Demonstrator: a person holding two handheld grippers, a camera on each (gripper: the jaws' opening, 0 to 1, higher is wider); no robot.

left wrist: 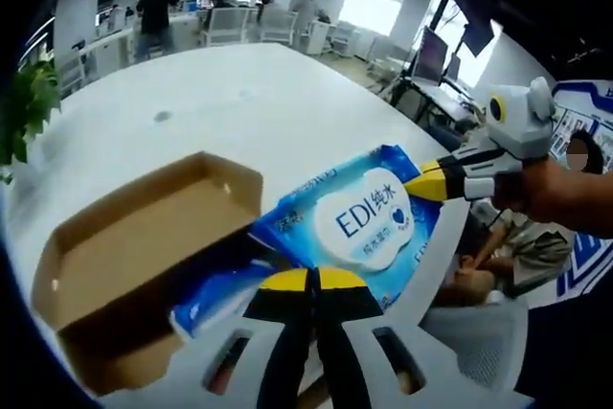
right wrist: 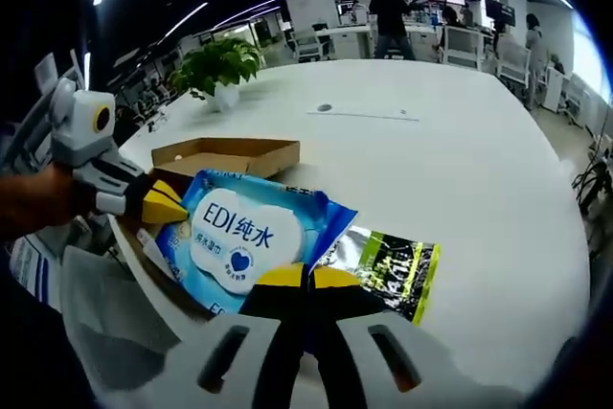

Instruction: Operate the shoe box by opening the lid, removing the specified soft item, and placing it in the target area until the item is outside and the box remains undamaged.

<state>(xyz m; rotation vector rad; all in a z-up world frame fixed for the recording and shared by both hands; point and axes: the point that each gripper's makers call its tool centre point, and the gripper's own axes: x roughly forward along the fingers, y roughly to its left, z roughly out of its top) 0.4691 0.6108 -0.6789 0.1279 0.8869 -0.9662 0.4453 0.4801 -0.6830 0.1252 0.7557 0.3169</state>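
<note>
Two hand-held grippers [left wrist: 313, 280] [right wrist: 306, 277] clamped on wipes pack [left wrist: 369, 222], open shoe box [left wrist: 144, 246] beneath, right gripper view adds green-black pouch [right wrist: 393, 270].

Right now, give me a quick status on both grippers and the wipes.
Both grippers shut on wipes pack. Pack held above open shoe box. Green packet lying alongside.

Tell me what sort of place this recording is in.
Most likely an open-plan office: a big white table, desks with monitors and office chairs behind it, a potted plant, ceiling strip lights.
</note>
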